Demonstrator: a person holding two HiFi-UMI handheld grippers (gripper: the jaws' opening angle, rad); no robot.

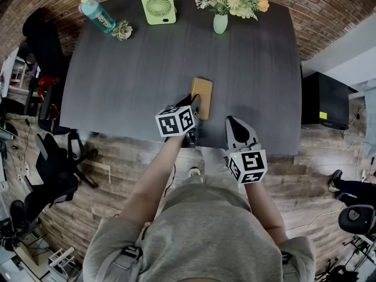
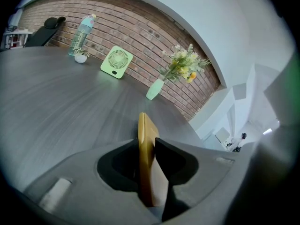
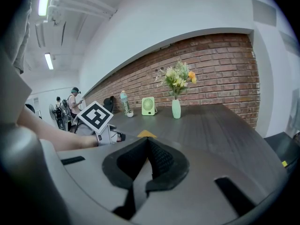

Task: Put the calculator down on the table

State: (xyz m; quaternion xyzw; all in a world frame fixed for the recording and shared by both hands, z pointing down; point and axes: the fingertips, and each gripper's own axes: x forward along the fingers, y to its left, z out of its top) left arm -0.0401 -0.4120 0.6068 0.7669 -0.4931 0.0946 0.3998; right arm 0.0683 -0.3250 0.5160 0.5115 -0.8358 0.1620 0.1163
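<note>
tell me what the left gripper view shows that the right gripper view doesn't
Only the left gripper view: the left claw shut on the yellow calculator, seen edge-on between its jaws.
Only the right gripper view: the right claw shut and empty, the left claw's marker cube, ceiling lights and people far off.
Both: the dark table, green fan, vase of flowers, bottle and brick wall; a corner of the calculator shows in the right one too.

Overhead head view; both gripper views low across table (image 1: 117, 81)
</note>
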